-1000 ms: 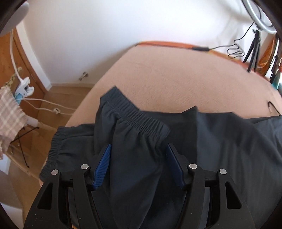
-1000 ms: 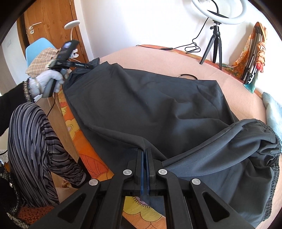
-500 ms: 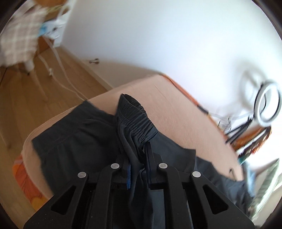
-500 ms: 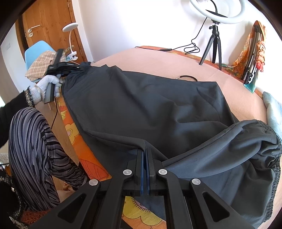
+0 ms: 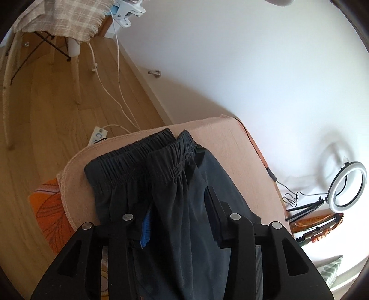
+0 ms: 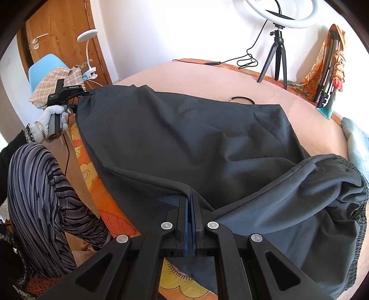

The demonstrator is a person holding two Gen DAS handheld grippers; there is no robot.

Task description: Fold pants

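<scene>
Dark grey pants (image 6: 196,129) lie spread over the peach bed cover (image 6: 184,71). My right gripper (image 6: 189,196) is shut on a fold at their near edge, and the cloth pulls taut from the pads. At the far left corner of the bed a gloved hand holds my left gripper (image 6: 69,92) against the pants' end. In the left wrist view the left gripper (image 5: 177,203) has its jaws opening. A bunched fold of the pants (image 5: 180,166) lies between them, with the elastic bands stacked at the bed's corner (image 5: 73,166).
A ring light on a tripod (image 6: 276,41) stands at the back of the bed, with a black cable loop (image 6: 241,99) near it. A chair with a checked cloth (image 5: 60,18) and a power strip (image 5: 98,135) are on the wooden floor. A person's striped leg (image 6: 39,184) is beside the bed.
The left gripper rolled and carried the elastic end toward the bed's corner, closed on the cloth, and now its jaws have parted again. The right gripper has not moved.
</scene>
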